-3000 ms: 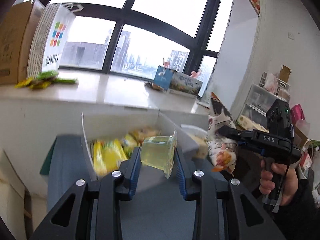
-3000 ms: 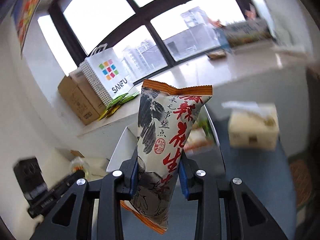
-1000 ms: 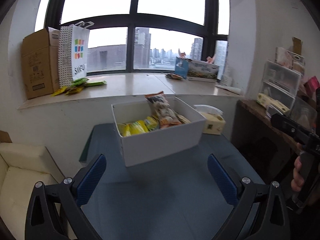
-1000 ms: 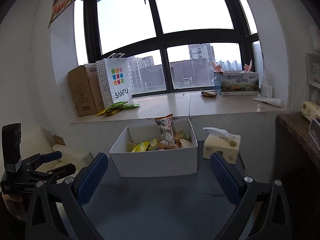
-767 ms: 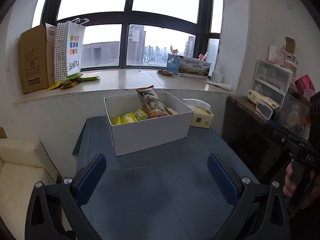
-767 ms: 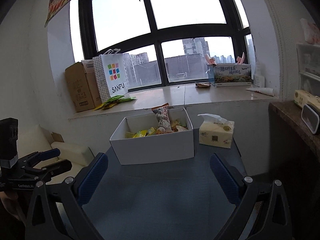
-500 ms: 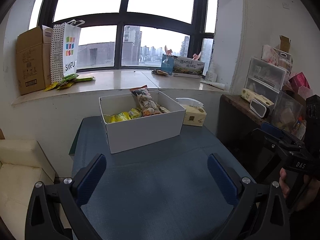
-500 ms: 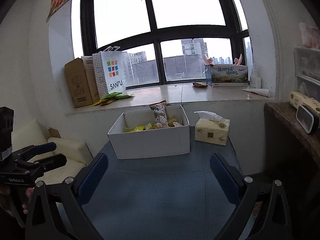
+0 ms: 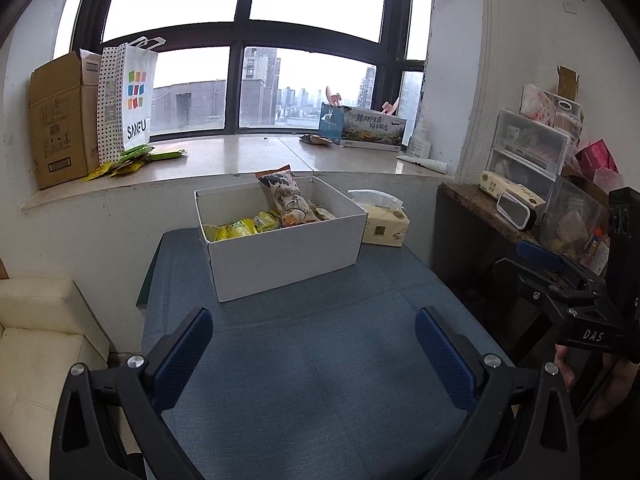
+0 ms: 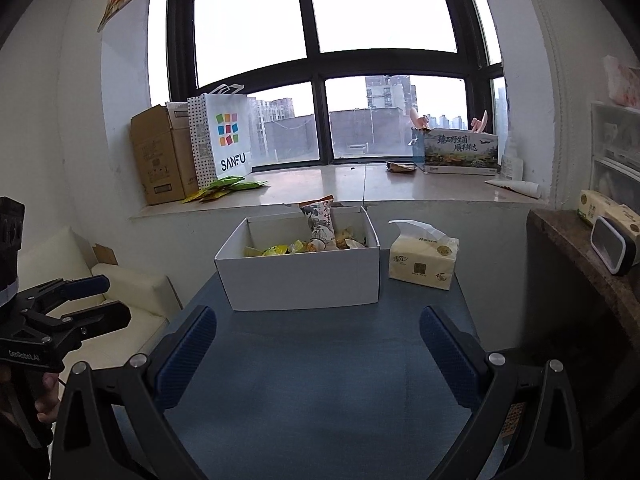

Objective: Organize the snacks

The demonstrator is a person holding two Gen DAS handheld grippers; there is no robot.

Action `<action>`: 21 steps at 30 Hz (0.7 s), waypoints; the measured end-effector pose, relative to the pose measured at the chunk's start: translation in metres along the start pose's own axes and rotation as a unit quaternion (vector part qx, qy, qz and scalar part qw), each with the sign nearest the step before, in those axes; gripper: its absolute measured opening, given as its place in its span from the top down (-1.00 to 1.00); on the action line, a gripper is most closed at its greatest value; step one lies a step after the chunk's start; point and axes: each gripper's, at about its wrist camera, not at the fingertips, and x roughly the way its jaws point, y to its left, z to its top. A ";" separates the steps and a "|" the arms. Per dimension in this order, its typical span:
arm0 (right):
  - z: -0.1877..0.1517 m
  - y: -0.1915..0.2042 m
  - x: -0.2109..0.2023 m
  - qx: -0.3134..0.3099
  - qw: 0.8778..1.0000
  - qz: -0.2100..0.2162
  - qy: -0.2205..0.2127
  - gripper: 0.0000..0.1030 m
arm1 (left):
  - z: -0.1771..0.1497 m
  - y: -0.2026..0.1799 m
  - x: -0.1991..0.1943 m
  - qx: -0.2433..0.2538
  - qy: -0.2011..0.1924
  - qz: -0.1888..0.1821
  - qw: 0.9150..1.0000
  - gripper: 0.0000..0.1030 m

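1. Left wrist view: the left gripper [image 9: 312,344] has its blue-padded fingers [image 9: 182,354] spread wide with nothing between them, poised over the bare blue table [image 9: 320,380] on the near side of the white box [image 9: 280,250]
2. The white box sits toward the table's far end; yellow snack packets [image 9: 240,228] lie inside it at its left, and a tall patterned snack bag [image 9: 286,200] leans upright near its middle, its orange top edge rising above the box rim
3. A tissue pack [image 9: 382,222] stands just beside the box's right wall. Behind the box runs a window ledge [image 9: 224,158] carrying a cardboard carton [image 9: 60,120], a SANFU paper bag [image 9: 128,100] and green sachets [image 9: 140,158]
4. Far to the right of the box, off the table's edge, the right gripper [image 9: 560,276] appears side-on, held by a hand [image 9: 596,380]; its fingers stand apart and hold nothing
5. Right wrist view: the right gripper [image 10: 316,338] shows both fingers [image 10: 188,350] wide apart and empty, also on the near side of the white box [image 10: 304,276]
6. Here the snack bag [image 10: 320,222] stands in the box toward its back wall, with the yellow snack packets [image 10: 276,250] to its left; the tissue pack [image 10: 424,258] is just right of the box
7. Well left of the box, beyond the table edge, the left gripper [image 10: 92,300] is seen in a hand [image 10: 46,398], its fingers parted and bare, in front of a cream sofa [image 10: 120,292]
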 end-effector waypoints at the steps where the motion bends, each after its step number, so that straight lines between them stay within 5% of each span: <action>1: 0.000 0.000 0.000 0.000 1.000 -0.001 -0.001 -1.00 | 0.000 0.000 0.000 0.001 0.001 -0.002 1.000 -1.00; 21: 0.001 0.000 -0.003 -0.002 1.000 0.003 -0.002 -1.00 | -0.003 -0.004 0.004 0.004 0.009 -0.005 1.000 -1.00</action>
